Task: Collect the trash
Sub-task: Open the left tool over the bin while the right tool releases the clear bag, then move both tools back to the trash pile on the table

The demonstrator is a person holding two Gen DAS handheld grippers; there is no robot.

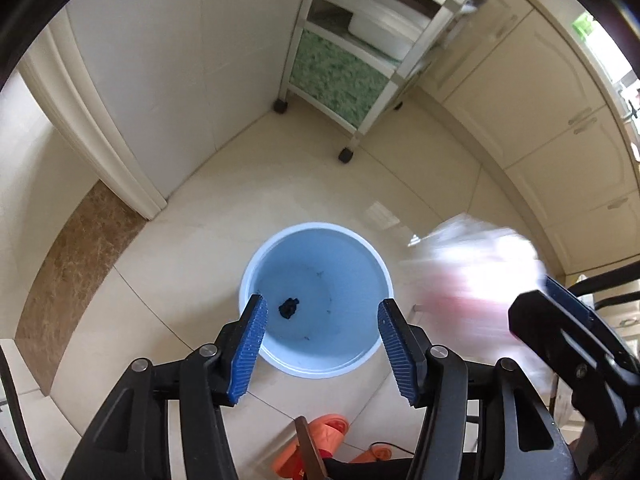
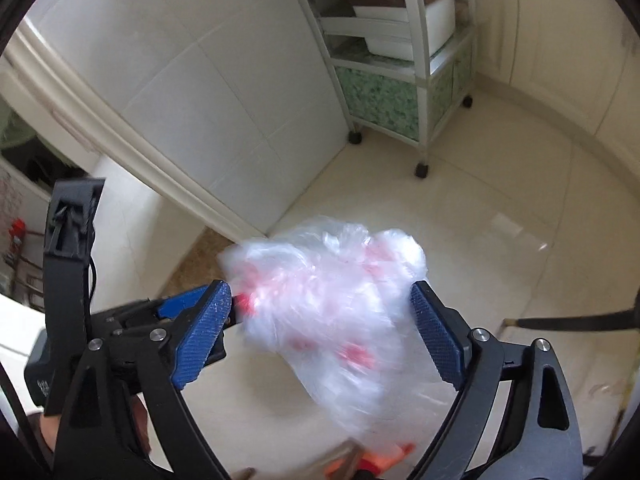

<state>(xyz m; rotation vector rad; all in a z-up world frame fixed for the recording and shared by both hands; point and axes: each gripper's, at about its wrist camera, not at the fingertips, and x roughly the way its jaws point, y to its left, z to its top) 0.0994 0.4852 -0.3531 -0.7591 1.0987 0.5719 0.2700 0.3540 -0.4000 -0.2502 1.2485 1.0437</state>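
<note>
A round blue bin (image 1: 256, 264) stands on the tiled floor, straight below my left gripper (image 1: 322, 302). That gripper is open with nothing between its blue pads. A small dark scrap (image 1: 289, 308) lies on the bin's bottom. A clear plastic bag with red print (image 2: 332, 300) sits between the spread fingers of my right gripper (image 2: 320, 288). The bag is blurred while the fingers are sharp, and the pads do not squeeze it. In the left wrist view the bag (image 1: 476, 272) shows just right of the bin's rim.
A white wheeled rack (image 1: 352, 60) with trays stands against the wall behind the bin. Cream cabinets (image 1: 560, 120) run along the right. A door frame (image 1: 100, 128) and a brown threshold strip (image 1: 68, 280) lie at the left. Orange slippers (image 1: 320, 436) are near my side.
</note>
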